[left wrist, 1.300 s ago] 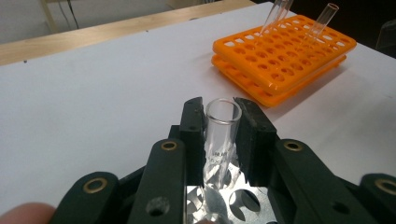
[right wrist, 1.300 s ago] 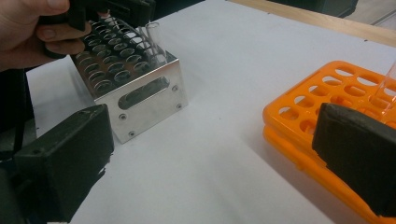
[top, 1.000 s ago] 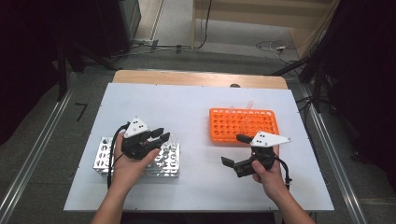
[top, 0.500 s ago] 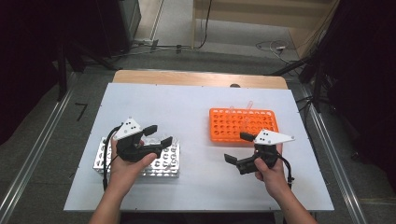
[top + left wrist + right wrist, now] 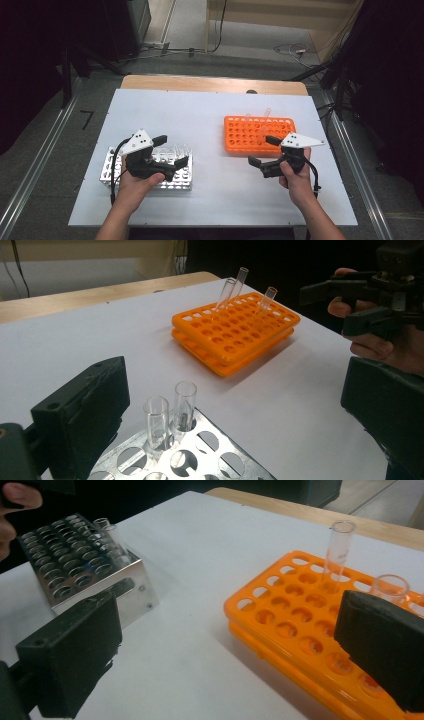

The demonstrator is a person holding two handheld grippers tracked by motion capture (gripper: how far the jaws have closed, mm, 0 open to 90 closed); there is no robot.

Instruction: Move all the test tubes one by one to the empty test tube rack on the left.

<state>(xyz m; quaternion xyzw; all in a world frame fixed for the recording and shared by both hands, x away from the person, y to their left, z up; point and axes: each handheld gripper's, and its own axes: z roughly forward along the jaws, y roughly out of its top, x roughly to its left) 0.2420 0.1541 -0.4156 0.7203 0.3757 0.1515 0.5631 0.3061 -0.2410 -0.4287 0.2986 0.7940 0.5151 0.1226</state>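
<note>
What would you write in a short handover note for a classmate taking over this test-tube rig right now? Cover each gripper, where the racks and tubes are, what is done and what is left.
Left gripper: open, empty, over the metal rack at the table's near left.
Right gripper: open, empty, just in front of the orange rack on the right.
Two glass tubes stand side by side in the metal rack. Three tubes stand in the orange rack's far rows.
Done, as it looks: two tubes sit in the metal rack.
Left, probably: the three tubes in the orange rack, if the job is moving them across. Neither gripper holds one yet.
</note>
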